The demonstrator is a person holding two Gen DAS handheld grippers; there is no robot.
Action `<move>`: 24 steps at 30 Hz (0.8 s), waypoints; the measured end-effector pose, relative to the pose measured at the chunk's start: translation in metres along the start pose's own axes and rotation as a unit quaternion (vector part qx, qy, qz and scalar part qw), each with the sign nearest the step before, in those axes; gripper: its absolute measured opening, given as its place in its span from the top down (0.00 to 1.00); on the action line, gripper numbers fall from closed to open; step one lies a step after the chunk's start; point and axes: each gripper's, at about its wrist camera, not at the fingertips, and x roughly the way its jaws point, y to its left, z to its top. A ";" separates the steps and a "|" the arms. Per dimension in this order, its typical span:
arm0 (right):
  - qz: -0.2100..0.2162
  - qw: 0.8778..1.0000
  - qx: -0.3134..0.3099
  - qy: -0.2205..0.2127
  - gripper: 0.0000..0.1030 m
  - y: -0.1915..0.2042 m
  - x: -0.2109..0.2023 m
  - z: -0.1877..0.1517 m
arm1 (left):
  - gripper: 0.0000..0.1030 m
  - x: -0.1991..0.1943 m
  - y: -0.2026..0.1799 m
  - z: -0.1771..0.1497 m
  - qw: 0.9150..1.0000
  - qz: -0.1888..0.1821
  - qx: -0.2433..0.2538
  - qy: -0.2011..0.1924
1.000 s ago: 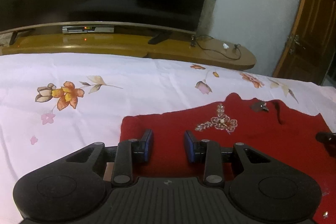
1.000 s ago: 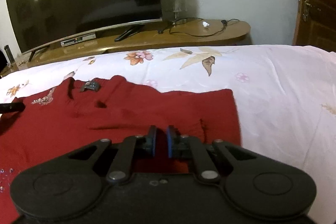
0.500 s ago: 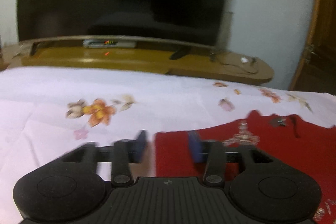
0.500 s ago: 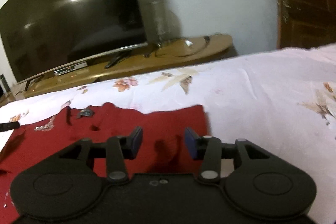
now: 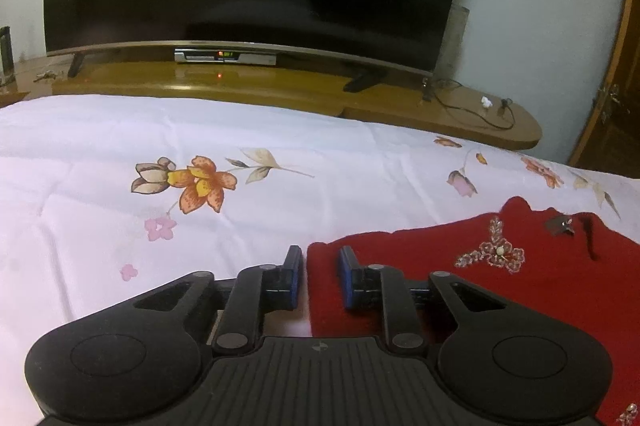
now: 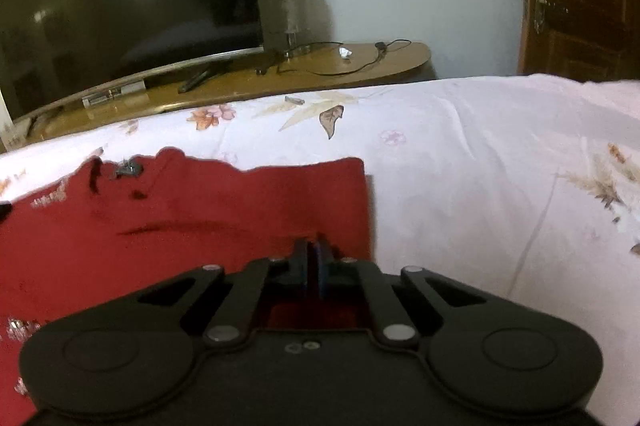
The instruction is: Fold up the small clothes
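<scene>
While the red garment (image 5: 460,290) lies spread flat on the floral bedsheet (image 5: 200,210), nearer than the TV stand (image 5: 304,94), no fold shows anywhere on it, so I judge the job barely begun. Over its left corner the left gripper (image 5: 320,276) sits parted, fingers straddling the cloth edge but clamping nothing. Near the garment's right edge, the right gripper (image 6: 312,266) is pinched together on the fabric, so one corner looks secured and every fold remains ahead.
</scene>
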 end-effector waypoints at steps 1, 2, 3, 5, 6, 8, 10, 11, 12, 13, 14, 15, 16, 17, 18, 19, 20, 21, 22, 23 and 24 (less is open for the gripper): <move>0.007 1.000 0.020 -0.006 0.84 -0.004 -0.005 0.004 | 0.71 -0.005 0.002 0.001 1.000 0.003 -0.003 -0.003; 0.017 0.999 0.042 -0.023 0.80 -0.010 -0.013 0.008 | 0.71 -0.012 0.002 0.001 1.000 0.006 -0.006 -0.011; 0.026 0.997 0.063 -0.036 0.78 -0.016 -0.022 0.010 | 0.71 -0.022 0.002 0.000 1.000 0.007 -0.006 -0.025; 0.045 0.994 0.095 -0.038 0.78 -0.028 -0.035 0.011 | 0.71 -0.041 -0.003 -0.003 0.999 0.001 0.003 -0.047; 0.055 0.992 0.106 -0.036 0.79 -0.033 -0.040 0.009 | 0.71 -0.051 -0.008 -0.005 0.998 -0.003 0.009 -0.059; 0.073 0.989 0.123 -0.021 0.79 -0.039 -0.046 -0.001 | 0.71 -0.063 -0.016 -0.011 0.997 -0.023 0.017 -0.066; 0.094 0.987 0.130 0.001 0.79 -0.037 -0.042 -0.011 | 0.71 -0.066 -0.027 -0.022 0.997 -0.043 0.027 -0.050; 0.098 0.987 0.125 0.011 0.79 -0.034 -0.038 -0.015 | 0.71 -0.063 -0.032 -0.028 0.997 -0.049 0.036 -0.037; 0.101 0.988 0.117 0.023 0.79 -0.029 -0.033 -0.017 | 0.71 -0.058 -0.037 -0.033 0.998 -0.048 0.045 -0.022; 0.098 0.989 0.109 0.028 0.79 -0.023 -0.029 -0.019 | 0.68 -0.052 -0.041 -0.038 0.998 -0.038 0.057 -0.010; 0.091 0.991 0.099 0.028 0.79 -0.018 -0.027 -0.019 | 0.67 -0.052 -0.042 -0.038 0.998 -0.035 0.059 -0.013; 0.082 0.992 0.087 0.026 0.84 -0.012 -0.025 -0.019 | 0.67 -0.050 -0.041 -0.034 0.998 -0.035 0.054 -0.007; 0.069 0.995 0.072 0.022 0.90 -0.006 -0.026 -0.017 | 0.67 -0.050 -0.039 -0.032 0.998 -0.035 0.047 -0.006; 0.064 0.996 0.061 0.017 0.91 -0.002 -0.028 -0.015 | 0.67 -0.049 -0.037 -0.032 0.998 -0.035 0.042 -0.006; 0.063 0.997 0.052 0.008 0.92 0.001 -0.034 -0.012 | 0.67 -0.049 -0.036 -0.033 0.998 -0.038 0.040 -0.006; 0.064 0.997 0.047 -0.003 0.92 0.002 -0.041 -0.011 | 0.67 -0.049 -0.034 -0.034 0.998 -0.041 0.040 -0.007; 0.066 0.997 0.046 -0.012 0.93 0.003 -0.049 -0.010 | 0.67 -0.049 -0.034 -0.035 0.998 -0.042 0.039 -0.007; 0.068 0.996 0.047 -0.018 0.93 0.003 -0.058 -0.009 | 0.67 -0.051 -0.034 -0.037 0.998 -0.042 0.037 -0.008; 0.065 0.997 0.046 -0.023 0.93 0.004 -0.064 -0.009 | 0.67 -0.051 -0.034 -0.038 0.998 -0.042 0.037 -0.009; 0.063 0.997 0.043 -0.026 0.93 0.003 -0.069 -0.010 | 0.67 -0.052 -0.035 -0.038 0.998 -0.041 0.039 -0.009; 0.062 0.997 0.042 -0.024 0.93 0.002 -0.070 -0.012 | 0.67 -0.051 -0.036 -0.038 0.998 -0.039 0.041 -0.008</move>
